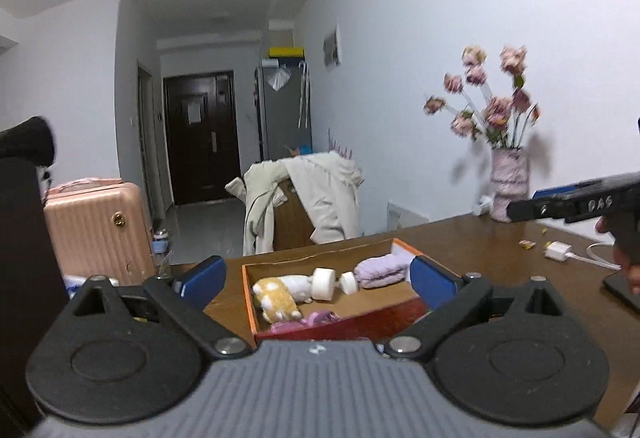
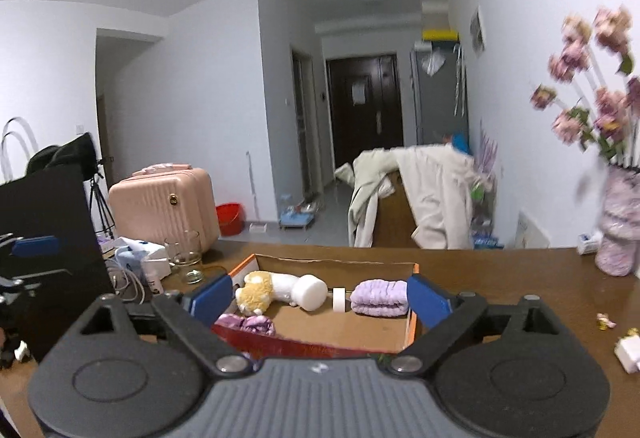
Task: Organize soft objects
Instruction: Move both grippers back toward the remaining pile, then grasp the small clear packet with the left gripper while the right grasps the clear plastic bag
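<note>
Both wrist views face a shallow cardboard box [image 1: 320, 312] on the brown surface [image 1: 500, 250]. We see the left tool [image 1: 316, 278] and the right tool [image 2: 320, 298] with jaws spread wide and nothing between them; both hang short of the box, touching none of its contents.

Inside the box lie a yellow-and-white plush toy [image 2: 260, 292], a white foam dumbbell [image 2: 316, 292], a folded lilac towel [image 2: 380, 297] and a purple cloth [image 2: 252, 324] at the near wall. We judge the sorting largely done, since no soft item shows loose on the surface; whether the cloth needs tidying we cannot tell.

The right view alone shows the clutter at the left end of the surface: a drinking glass [image 2: 185, 250] and cables. The left view alone shows a white charger [image 1: 558, 251] with its cord, and the right tool entering from the right edge.
</note>
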The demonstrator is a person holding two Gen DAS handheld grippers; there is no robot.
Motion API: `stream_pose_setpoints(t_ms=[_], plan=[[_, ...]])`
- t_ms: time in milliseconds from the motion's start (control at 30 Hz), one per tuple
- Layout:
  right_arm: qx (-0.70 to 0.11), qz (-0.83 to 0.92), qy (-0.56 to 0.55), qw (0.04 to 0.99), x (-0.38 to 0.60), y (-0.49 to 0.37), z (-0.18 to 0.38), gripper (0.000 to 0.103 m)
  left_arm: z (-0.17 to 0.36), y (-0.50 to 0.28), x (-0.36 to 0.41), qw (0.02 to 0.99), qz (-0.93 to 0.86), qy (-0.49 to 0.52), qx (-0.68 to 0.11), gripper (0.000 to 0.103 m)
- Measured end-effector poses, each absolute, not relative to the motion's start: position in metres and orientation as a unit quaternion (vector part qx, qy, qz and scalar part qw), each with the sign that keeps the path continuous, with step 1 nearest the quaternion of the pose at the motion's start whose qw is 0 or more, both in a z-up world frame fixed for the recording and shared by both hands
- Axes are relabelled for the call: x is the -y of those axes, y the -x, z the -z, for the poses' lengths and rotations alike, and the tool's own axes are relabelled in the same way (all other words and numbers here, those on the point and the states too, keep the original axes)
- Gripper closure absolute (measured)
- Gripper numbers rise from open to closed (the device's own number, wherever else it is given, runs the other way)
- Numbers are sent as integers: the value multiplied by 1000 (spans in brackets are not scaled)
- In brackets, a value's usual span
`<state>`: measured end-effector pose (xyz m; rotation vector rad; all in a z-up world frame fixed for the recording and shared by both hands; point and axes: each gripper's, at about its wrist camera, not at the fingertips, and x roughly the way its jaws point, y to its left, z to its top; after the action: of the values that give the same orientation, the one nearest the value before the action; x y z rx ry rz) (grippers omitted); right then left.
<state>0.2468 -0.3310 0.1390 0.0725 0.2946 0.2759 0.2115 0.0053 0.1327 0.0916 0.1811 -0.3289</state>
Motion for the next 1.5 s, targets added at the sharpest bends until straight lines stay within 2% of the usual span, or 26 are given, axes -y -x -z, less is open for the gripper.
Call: stream_pose_setpoints(t_ms=[167, 467, 733, 1033, 1167, 1300, 1367, 1400, 1500], plan=[[-121, -125, -31, 984, 308, -166, -107, 1, -109, -162, -16, 987, 136, -18, -88, 0], [-157, -124, -13, 980, 268, -101, -63, 1, -63, -114, -39, 985, 88, 11, -150, 0], [-179, -107, -41, 977, 272, -90, -47, 1, -52, -105, -47, 983, 92, 15, -161, 0], [-198, -98, -44, 974, 277, -114, -37, 1, -44, -133, -32, 977, 103, 6, -188, 0], [-215, -100, -52, 970, 280, -133, -30, 5, -39, -156, -22, 973, 109, -2, -202, 0], [-224, -108, -58, 967, 282, -155, -27, 14, -34, -186, -12, 972, 112, -2, -207, 0], [-226, -116, -59, 965, 280, -169, -27, 15, -31, -202, -9, 971, 110, -3, -212, 1], [-227, -120, -60, 965, 279, -176, -27, 16, -28, -212, -7, 970, 108, -3, -216, 2], [-234, -137, -60, 961, 274, -201, -27, 22, -20, -243, -3, 967, 99, -9, -235, 16]])
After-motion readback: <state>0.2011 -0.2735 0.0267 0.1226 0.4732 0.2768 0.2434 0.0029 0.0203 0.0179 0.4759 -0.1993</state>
